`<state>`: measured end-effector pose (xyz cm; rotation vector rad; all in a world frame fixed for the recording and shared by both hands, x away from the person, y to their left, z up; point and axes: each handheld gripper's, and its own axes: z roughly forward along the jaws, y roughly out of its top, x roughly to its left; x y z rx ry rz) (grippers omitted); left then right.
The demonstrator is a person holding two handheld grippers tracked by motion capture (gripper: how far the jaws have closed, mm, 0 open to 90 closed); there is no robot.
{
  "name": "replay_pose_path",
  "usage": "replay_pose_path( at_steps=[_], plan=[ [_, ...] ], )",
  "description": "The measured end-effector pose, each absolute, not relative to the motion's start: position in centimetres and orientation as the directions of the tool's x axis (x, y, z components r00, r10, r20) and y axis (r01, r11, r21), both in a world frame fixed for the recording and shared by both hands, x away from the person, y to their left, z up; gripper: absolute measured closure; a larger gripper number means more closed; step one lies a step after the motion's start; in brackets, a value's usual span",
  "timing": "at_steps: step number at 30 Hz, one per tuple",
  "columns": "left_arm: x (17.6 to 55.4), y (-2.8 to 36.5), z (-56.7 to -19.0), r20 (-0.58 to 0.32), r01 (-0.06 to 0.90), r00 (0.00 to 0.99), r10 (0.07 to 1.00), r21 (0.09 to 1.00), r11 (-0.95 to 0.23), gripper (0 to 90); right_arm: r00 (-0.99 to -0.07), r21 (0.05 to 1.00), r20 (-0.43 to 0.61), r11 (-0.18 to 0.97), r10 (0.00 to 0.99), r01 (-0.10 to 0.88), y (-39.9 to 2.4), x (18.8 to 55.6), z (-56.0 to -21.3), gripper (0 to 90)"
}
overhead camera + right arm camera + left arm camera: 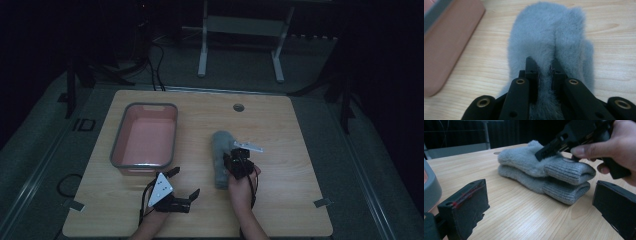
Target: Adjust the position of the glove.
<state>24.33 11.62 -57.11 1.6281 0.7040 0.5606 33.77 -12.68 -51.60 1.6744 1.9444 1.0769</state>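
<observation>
A dim room with a light wooden table (280, 120). No brand name, label or other writing can be read on any item. Two grey fuzzy mittens (220, 157), stacked one on the other, lie right of the table's centre, their long axis running from the person toward the far edge, ribbed cuffs at the near end, rounded fluffy tips pointing away. The right gripper (238, 162), held in the person's right hand (242, 187), pinches a fold of the top mitten's fur (546, 75) between nearly closed jaws. The left gripper (184, 184) rests near the front edge with its jaws spread wide, holding nothing. A pink tub with a grey rim (145, 137) sits to the left.
</observation>
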Motion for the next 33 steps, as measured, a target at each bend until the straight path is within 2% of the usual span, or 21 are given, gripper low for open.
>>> replay_pose_path(
  at_steps=[8,12,15,18,19,20,23,25,26,28,29,30,31,32,33],
  plan=[
    [24.3,11.6,-57.1,-0.022,0.140,0.697,0.717,0.985,-0.106,0.7,-0.250,0.716,0.203,0.031,0.947,0.697,-12.5,34.1,-52.7,77.5],
    [24.3,11.6,-57.1,-0.021,0.139,0.697,0.717,0.985,-0.106,0.7,-0.263,0.715,0.215,0.032,0.941,0.698,-12.7,34.0,-52.5,71.7],
    [24.3,11.6,-57.1,-0.020,0.138,0.697,0.717,0.985,-0.106,0.7,-0.291,0.720,0.247,0.026,0.924,0.694,-13.1,33.9,-51.5,63.2],
    [24.3,11.6,-57.1,-0.021,0.139,0.696,0.718,0.985,-0.106,0.7,-0.355,0.753,0.217,0.075,0.909,0.654,-13.3,33.8,-50.4,46.5],
    [24.3,11.6,-57.1,-0.021,0.139,0.696,0.718,0.985,-0.106,0.7,-0.355,0.753,0.217,0.075,0.909,0.654,-13.3,33.8,-50.4,46.5],
    [24.3,11.6,-57.1,-0.022,0.141,0.694,0.720,0.984,-0.106,0.7,-0.400,0.768,0.173,0.131,0.900,0.627,-13.7,33.7,-49.7,41.3],
    [24.4,11.6,-57.1,-0.027,0.146,0.685,0.728,0.984,-0.101,0.7,-0.415,0.778,0.169,0.138,0.894,0.614,-14.7,33.7,-48.9,34.0],
    [24.4,11.5,-57.1,-0.029,0.147,0.676,0.736,0.984,-0.097,0.7,-0.437,0.772,0.173,0.154,0.883,0.617,-15.7,33.8,-48.5,25.1],
    [24.5,11.5,-57.1,-0.033,0.154,0.671,0.741,0.983,-0.096,0.7,-0.465,0.769,0.175,0.175,0.868,0.615,-16.1,33.8,-48.3,16.8],
    [24.6,11.6,-57.1,-0.048,0.168,0.667,0.744,0.982,-0.087,0.7,-0.484,0.788,0.182,0.167,0.856,0.592,-16.9,33.6,-48.0,16.1],
    [24.6,11.6,-57.1,-0.054,0.173,0.668,0.742,0.981,-0.085,1.0,-0.504,0.791,0.181,0.179,0.845,0.584,-17.2,33.5,-47.8,12.7],
    [24.7,11.5,-57.0,-0.057,0.192,0.665,0.744,0.976,-0.098,6.7,-0.528,0.805,0.163,0.197,0.834,0.560,-17.4,33.4,-47.7,13.2],
    [24.7,11.3,-56.9,-0.064,0.233,0.656,0.752,0.965,-0.120,7.7,-0.559,0.827,0.119,0.231,0.821,0.514,-17.7,33.2,-47.6,13.2],
    [24.7,11.3,-56.9,-0.064,0.233,0.656,0.752,0.965,-0.120,7.5,-0.559,0.827,0.119,0.231,0.821,0.514,-17.7,33.2,-47.6,13.2],
    [24.7,11.1,-56.9,-0.055,0.242,0.650,0.758,0.960,-0.138,7.5,-0.587,0.840,0.049,0.285,0.808,0.461,-18.1,33.3,-47.7,13.3]
  ],
)
